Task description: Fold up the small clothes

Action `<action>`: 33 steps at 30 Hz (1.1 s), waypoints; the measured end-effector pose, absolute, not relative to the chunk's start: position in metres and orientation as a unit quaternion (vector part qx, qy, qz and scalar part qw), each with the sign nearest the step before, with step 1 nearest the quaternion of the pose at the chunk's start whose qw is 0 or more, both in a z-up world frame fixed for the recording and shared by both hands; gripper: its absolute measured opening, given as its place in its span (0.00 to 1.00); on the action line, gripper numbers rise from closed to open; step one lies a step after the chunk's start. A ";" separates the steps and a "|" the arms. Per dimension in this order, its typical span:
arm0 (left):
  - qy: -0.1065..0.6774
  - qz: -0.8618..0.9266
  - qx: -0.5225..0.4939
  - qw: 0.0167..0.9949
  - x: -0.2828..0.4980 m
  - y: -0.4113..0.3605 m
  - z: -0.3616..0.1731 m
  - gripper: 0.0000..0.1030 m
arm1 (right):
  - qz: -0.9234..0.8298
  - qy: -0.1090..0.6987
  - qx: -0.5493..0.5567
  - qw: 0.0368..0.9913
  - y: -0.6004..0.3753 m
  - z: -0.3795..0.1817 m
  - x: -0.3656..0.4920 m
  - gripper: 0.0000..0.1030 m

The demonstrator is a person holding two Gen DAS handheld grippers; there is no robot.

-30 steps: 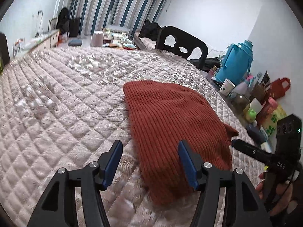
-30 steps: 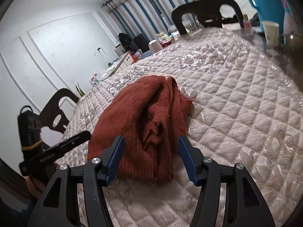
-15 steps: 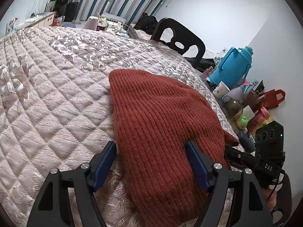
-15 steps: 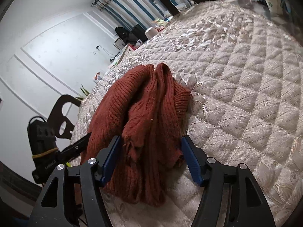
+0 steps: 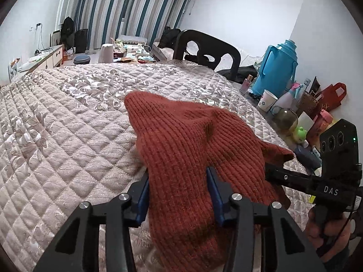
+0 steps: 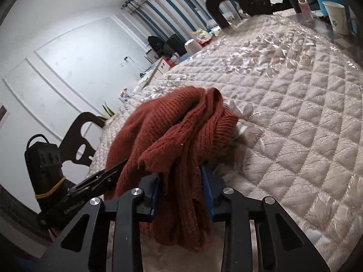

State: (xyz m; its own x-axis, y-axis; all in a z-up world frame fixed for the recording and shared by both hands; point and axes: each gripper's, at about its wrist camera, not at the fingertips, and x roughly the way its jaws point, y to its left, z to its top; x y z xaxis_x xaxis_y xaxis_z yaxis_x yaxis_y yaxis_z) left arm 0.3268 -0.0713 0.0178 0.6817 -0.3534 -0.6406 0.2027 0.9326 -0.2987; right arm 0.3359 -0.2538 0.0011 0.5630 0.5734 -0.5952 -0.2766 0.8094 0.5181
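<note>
A rust-red knitted garment (image 5: 188, 140) lies on the quilted table cover (image 5: 68, 122), its near edge raised. My left gripper (image 5: 179, 195) is shut on that near edge, with knit bunched between the blue pads. In the right wrist view the same garment (image 6: 172, 131) is folded in thick layers. My right gripper (image 6: 181, 195) is shut on its hanging end. The right gripper also shows in the left wrist view (image 5: 267, 170) at the garment's right side. The left gripper shows in the right wrist view (image 6: 118, 167) at its left side.
A black chair (image 5: 206, 49) stands at the table's far side. A blue thermos (image 5: 276, 68), a paper cup (image 5: 267, 100), bottles and bags crowd the right edge. Another chair (image 6: 79, 140) stands on the left in the right wrist view.
Both grippers moved forward onto the garment and closed on it. Its near edge is now lifted off the cover.
</note>
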 end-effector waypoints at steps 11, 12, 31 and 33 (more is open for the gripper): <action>0.327 -0.142 -0.086 0.930 0.298 -0.047 0.052 0.46 | 0.284 0.367 0.185 0.866 -0.229 0.026 0.317 0.31; 0.325 -0.138 -0.086 0.932 0.296 -0.040 0.054 0.46 | 0.288 0.366 0.184 0.865 -0.224 0.027 0.318 0.31; 0.318 -0.054 -0.104 0.941 0.303 0.123 0.048 0.46 | 0.373 0.385 0.155 0.830 -0.062 -0.001 0.368 0.31; 0.325 -0.054 -0.108 0.938 0.310 0.135 0.037 0.46 | 0.376 0.392 0.157 0.825 -0.053 -0.011 0.375 0.31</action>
